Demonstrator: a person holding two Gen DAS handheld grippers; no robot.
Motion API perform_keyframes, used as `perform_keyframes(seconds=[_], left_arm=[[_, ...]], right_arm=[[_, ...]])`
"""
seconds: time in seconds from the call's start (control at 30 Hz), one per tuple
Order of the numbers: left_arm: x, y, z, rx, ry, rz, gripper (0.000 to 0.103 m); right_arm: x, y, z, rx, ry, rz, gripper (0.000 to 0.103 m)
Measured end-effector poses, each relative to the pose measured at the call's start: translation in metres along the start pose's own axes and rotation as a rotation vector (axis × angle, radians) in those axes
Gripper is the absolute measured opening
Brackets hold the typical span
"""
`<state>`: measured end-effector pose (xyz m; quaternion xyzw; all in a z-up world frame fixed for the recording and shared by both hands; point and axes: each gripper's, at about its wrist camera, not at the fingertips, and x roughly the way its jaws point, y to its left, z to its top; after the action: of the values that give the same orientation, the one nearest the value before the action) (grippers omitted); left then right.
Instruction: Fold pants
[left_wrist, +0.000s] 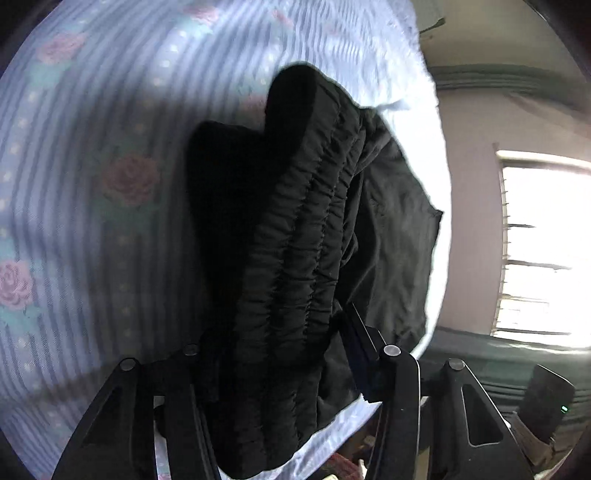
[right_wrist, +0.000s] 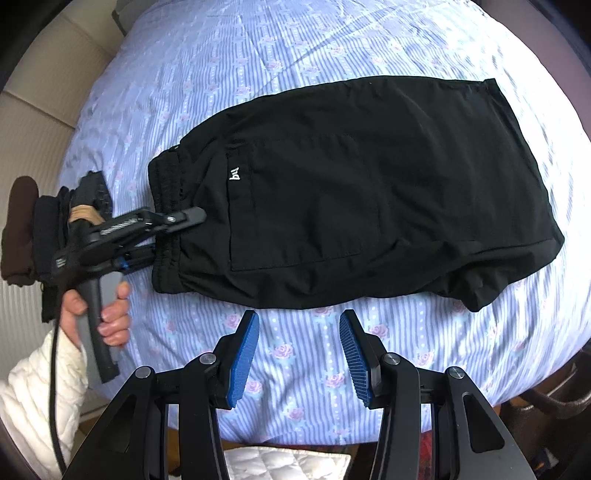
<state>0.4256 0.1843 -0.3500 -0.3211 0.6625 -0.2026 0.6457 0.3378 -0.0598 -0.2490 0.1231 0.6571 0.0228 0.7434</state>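
Note:
Black pants (right_wrist: 362, 192) lie folded lengthwise on the bed, waistband to the left, leg hems to the right, a back pocket with a small white logo facing up. My left gripper (right_wrist: 177, 236) is shut on the gathered elastic waistband (left_wrist: 295, 258), which fills the left wrist view. My right gripper (right_wrist: 299, 332) is open and empty, its blue pads (right_wrist: 243, 354) hovering just in front of the pants' near edge, apart from the cloth.
The bed has a blue striped sheet with pink roses (right_wrist: 295, 387). Dark folded clothes (right_wrist: 22, 229) lie at the bed's left edge. A window (left_wrist: 535, 251) and wall show beyond the bed. A white quilted item (right_wrist: 288, 463) lies below the near edge.

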Motion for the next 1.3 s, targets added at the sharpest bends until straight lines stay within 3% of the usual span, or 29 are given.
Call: perform_keyframes(seconds=[0.17, 0.37, 0.47, 0.63, 0.77, 0.93, 1.2, 1.3], left_arm=[[-0.022, -0.033, -0.001, 0.058, -0.016, 0.105, 0.028], [-0.075, -0.125, -0.016, 0.190, -0.151, 0.110, 0.026], [-0.078, -0.172, -0.020, 0.260, -0.178, 0.187, 0.026], [-0.077, -0.249, -0.026, 0.365, -0.208, 0.202, 0.026], [-0.042, -0.312, -0.029, 0.415, -0.203, 0.213, 0.026], [0.035, -0.372, -0.027, 0.449, -0.127, 0.306, 0.026], [0.170, -0.411, -0.036, 0.431, 0.045, 0.456, 0.025], [0.204, -0.415, -0.050, 0.421, 0.089, 0.501, 0.025]], right_arm=[[-0.008, -0.035, -0.005, 0.105, -0.017, 0.019, 0.047], [-0.028, -0.098, -0.020, 0.247, -0.058, 0.003, 0.047], [-0.040, -0.123, -0.029, 0.299, -0.085, 0.014, 0.047], [-0.064, -0.162, -0.042, 0.346, -0.146, 0.017, 0.047], [-0.079, -0.198, -0.051, 0.387, -0.190, 0.026, 0.047], [-0.092, -0.250, -0.060, 0.470, -0.215, 0.038, 0.047], [-0.104, -0.320, -0.079, 0.573, -0.228, 0.055, 0.047], [-0.104, -0.339, -0.084, 0.590, -0.221, 0.060, 0.047]])
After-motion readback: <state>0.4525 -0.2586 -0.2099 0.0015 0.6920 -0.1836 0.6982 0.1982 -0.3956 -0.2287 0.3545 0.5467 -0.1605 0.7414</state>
